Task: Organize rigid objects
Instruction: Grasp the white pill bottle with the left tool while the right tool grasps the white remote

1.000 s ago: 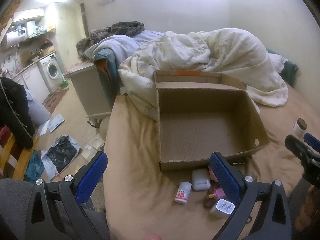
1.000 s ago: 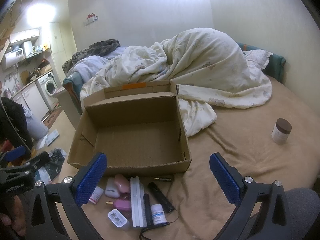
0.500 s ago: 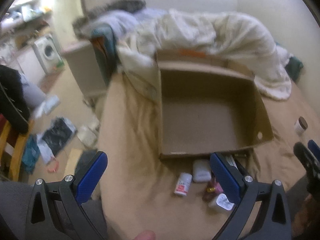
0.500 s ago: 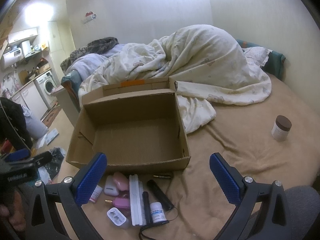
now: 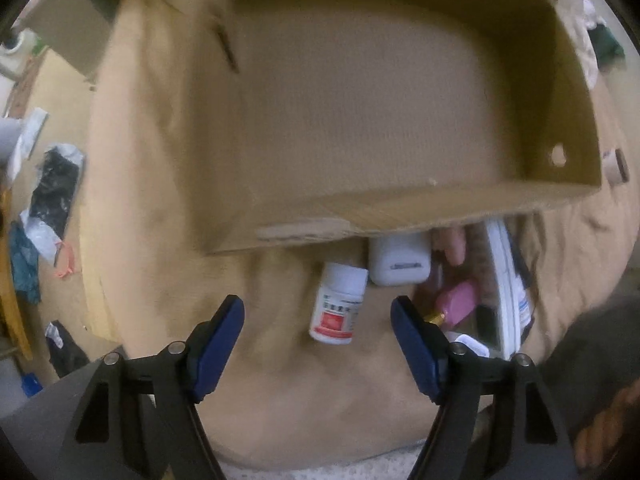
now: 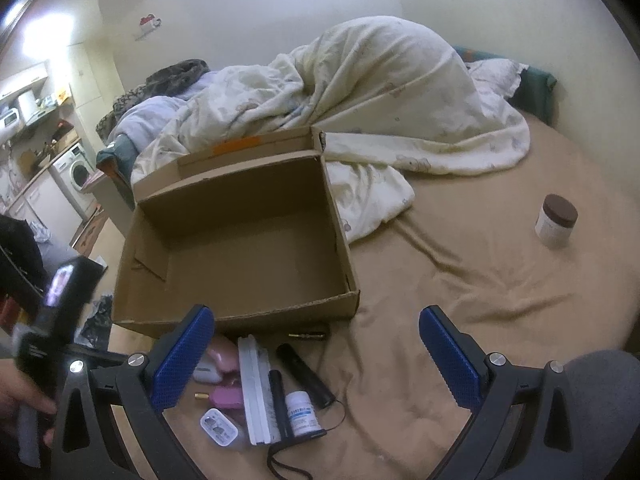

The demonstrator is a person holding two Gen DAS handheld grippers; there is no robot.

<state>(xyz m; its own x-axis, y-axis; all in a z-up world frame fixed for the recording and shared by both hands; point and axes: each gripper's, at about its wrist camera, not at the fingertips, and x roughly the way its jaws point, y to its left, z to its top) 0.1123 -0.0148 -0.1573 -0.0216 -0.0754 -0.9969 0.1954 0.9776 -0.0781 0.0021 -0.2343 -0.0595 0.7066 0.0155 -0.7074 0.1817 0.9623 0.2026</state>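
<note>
White pill bottle (image 5: 338, 304) now lies low-centre between the left gripper (image 5: 316, 326), dropped over it, jaws closing, not touching; right gripper (image 6: 316, 354) spread, idle; cardboard box (image 5: 400, 208) awaits filling.

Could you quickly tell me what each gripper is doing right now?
Left gripper: closing around the white pill bottle, not yet gripping.
Right gripper: open, empty.

The room has pale cream walls (image 6: 248, 12), lit brightly at the upper left; a bed with a tan sheet (image 6: 500, 300) fills most of it, and a rumpled white duvet (image 6: 380, 92) is heaped at its far side; at the left there is a kitchen corner with a washing machine (image 6: 76, 172) under a counter; clutter lies on the floor (image 5: 52, 196) beside the bed.
</note>
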